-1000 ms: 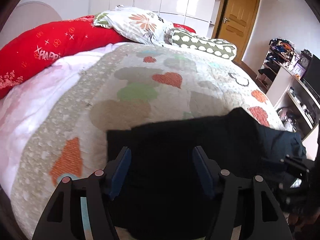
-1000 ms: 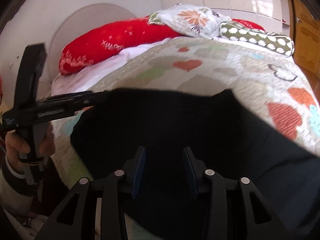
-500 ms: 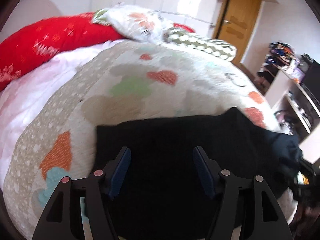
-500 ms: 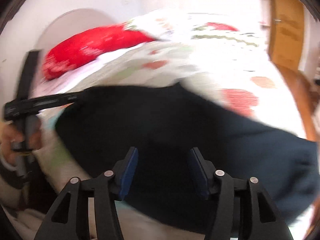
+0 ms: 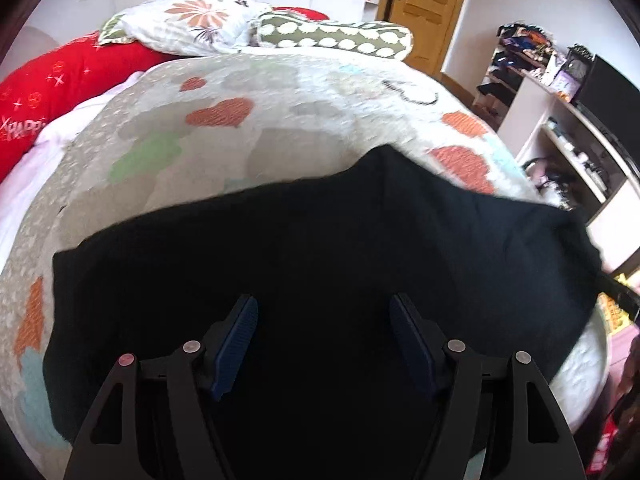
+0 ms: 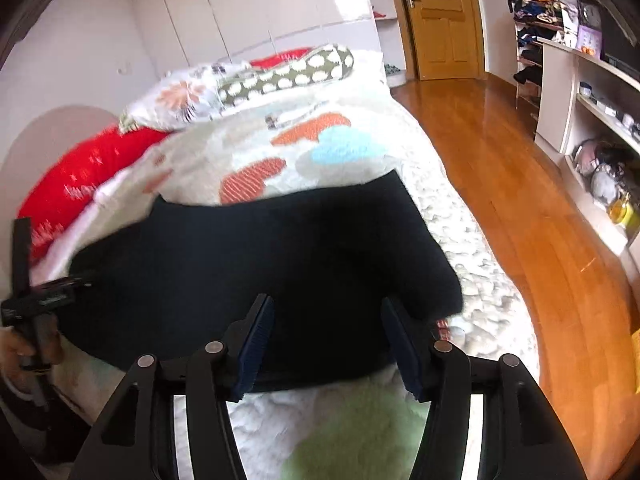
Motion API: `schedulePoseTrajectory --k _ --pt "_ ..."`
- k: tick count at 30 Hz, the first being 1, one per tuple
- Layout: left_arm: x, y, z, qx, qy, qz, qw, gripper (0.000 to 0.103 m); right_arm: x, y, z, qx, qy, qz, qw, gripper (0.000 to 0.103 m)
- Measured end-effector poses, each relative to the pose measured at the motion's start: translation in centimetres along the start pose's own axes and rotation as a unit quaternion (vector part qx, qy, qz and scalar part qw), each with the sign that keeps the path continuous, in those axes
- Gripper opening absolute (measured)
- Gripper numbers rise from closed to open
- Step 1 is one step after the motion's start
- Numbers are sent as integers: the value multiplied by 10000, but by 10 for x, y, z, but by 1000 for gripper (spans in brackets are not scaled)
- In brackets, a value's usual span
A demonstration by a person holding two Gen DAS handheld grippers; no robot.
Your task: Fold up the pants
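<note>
Dark navy pants [image 5: 320,256] lie flat across the near end of a bed, over a quilt printed with hearts [image 5: 224,148]. My left gripper [image 5: 323,318] hovers open over the middle of the pants, nothing between its blue pads. In the right wrist view the pants [image 6: 280,256] show their right end folded square. My right gripper [image 6: 326,320] hangs over that end near the bed's edge, its jaws opening and empty. The left gripper [image 6: 44,300] appears there at far left, held by a hand at the pants' other end.
Red bolster [image 5: 52,84], floral pillow [image 5: 188,20] and spotted green bolster [image 5: 336,36] lie at the bed's head. A wooden floor [image 6: 520,184] runs right of the bed toward a brown door [image 6: 440,16]. White shelves [image 6: 592,112] with clutter line the right wall.
The right gripper swung to the pants' right end and its jaws widened. The left gripper shifted over the pants, which now fill more of its view.
</note>
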State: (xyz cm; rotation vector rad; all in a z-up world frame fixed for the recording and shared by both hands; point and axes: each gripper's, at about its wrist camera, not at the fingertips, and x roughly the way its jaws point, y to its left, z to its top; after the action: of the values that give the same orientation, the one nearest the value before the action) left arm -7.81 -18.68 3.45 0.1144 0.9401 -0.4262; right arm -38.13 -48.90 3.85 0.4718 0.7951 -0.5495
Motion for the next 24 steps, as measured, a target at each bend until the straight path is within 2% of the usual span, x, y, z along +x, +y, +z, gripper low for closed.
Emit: schedulePoseTrajectory --k 4,10,17,24 --pt "-4 -25 13 246 -211 -79 9994 75 -17 -2 -2 61 -12 53 10000 63" --pt "5 -49 12 467 -123 -274 9985 75 -18 -3 -10 178 69 86 9998 64" --pt "28 -49 9 319 256 -309 9987 75 -5 -9 -17 284 328 -7 9991 64" --pt "24 -75 18 557 187 -374 9976 77 -4 -19 -20 587 200 193 9979 67"
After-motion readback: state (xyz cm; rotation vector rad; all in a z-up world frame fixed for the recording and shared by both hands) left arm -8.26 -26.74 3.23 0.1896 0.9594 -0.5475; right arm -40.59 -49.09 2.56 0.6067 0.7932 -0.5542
